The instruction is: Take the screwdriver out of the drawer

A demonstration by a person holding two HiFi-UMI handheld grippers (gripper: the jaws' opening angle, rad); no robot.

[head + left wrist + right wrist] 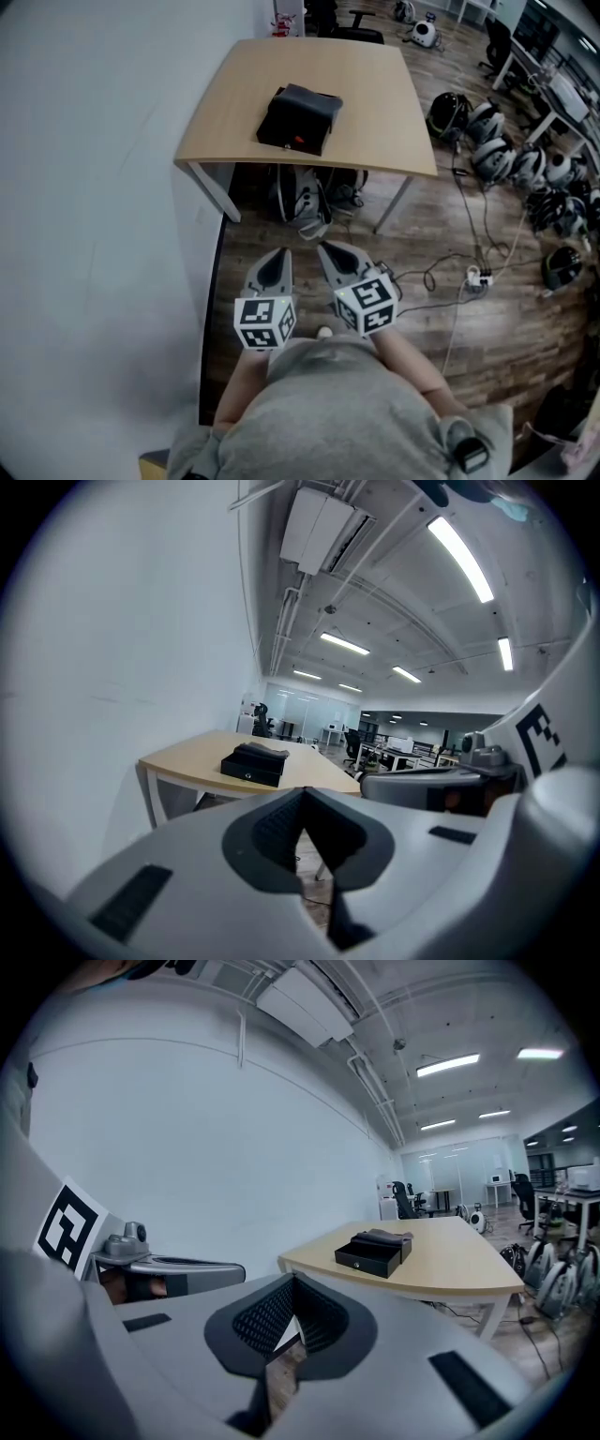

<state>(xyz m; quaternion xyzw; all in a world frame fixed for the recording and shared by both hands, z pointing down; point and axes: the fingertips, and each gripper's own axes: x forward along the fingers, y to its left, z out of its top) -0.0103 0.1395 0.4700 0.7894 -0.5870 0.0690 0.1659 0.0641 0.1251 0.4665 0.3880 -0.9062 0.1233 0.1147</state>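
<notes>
A black drawer box [300,119] sits on the light wooden table [375,84], well ahead of me; it also shows as the drawer box [253,764] in the left gripper view and the drawer box [373,1252] in the right gripper view. No screwdriver is visible. My left gripper [278,255] and right gripper [328,248] hang side by side close to my body, over the wooden floor and short of the table. The left gripper [302,794] has its jaws together with nothing between them. The right gripper [292,1281] is likewise shut and empty.
A white wall [84,187] runs along the left. Bags [305,202] lie under the table. Several helmets [497,155] and cables with a power strip [478,277] litter the floor on the right. Office chairs and desks stand farther back.
</notes>
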